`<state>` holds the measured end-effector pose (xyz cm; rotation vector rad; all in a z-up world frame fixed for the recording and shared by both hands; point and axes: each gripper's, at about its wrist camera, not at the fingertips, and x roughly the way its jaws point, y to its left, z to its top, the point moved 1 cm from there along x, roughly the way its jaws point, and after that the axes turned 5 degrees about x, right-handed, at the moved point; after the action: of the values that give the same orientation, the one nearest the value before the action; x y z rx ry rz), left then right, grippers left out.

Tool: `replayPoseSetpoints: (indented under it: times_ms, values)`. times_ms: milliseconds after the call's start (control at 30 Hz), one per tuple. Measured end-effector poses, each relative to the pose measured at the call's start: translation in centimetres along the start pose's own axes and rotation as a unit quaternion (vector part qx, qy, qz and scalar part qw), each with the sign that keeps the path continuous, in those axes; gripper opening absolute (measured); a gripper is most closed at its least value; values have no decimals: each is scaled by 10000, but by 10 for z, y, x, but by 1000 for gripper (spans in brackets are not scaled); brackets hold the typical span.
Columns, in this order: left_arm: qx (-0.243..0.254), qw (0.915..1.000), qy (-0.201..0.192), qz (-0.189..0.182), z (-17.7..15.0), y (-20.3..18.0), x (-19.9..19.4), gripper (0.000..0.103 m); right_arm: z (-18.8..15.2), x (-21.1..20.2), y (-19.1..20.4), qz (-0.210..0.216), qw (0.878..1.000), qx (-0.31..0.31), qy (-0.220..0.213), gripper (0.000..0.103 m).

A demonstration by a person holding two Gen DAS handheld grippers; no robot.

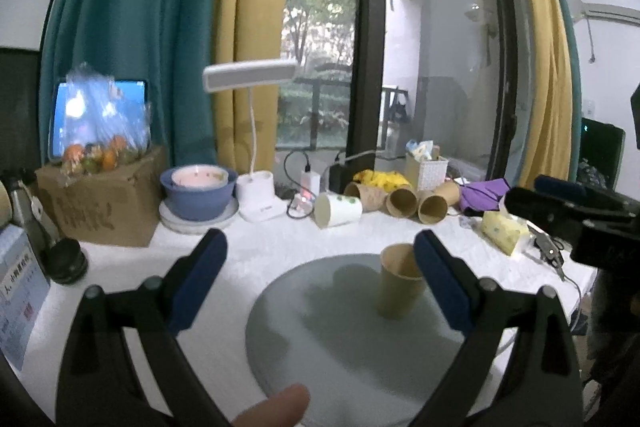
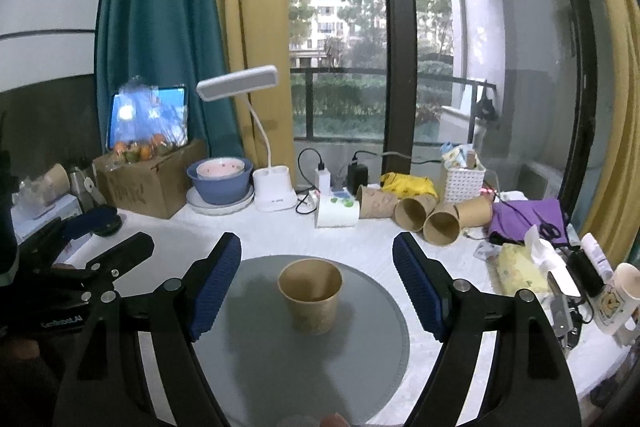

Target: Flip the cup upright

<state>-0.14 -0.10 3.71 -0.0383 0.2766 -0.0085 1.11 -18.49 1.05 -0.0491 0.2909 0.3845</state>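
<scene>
The left gripper [image 1: 320, 267] has its jaws spread wide with nothing between them; its right blue pad [image 1: 444, 283] overlaps the cup's far rim in that view, though contact cannot be told. The right gripper [image 2: 318, 279] is likewise wide apart and empty, the cup framed between its pads but clear of both.

The cup [image 2: 311, 295] is brown paper, standing upright with its mouth up on the grey round disc [image 2: 248, 347], a little toward the disc's far side. In the left view the cup [image 1: 400, 281] stands on the right part of the disc [image 1: 320, 339].

The disc lies on the white worktop [image 2: 280, 235]. Along the back lie several paper cups on their sides: a white one [image 2: 338, 213] and brown ones [image 2: 424, 215] in a row. Left of them stand a lamp [image 2: 256, 131], a blue bowl [image 2: 220, 181] and a cardboard box [image 2: 148, 187]. To the right lie a purple cloth [image 2: 524, 217] and a tissue pack [image 2: 520, 267].
</scene>
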Motion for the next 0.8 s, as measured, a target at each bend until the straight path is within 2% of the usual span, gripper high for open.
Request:
replayPoseSetpoints:
  times_ms: [233, 800]
  values:
    - [160, 9990, -377, 179, 9, -5, -17, 95, 3, -14, -2, 0, 9999, 11, -126, 81]
    - [106, 9992, -375, 39, 9, -6, -21, 95, 0, -12, -5, -25, 10000, 48, -59, 81]
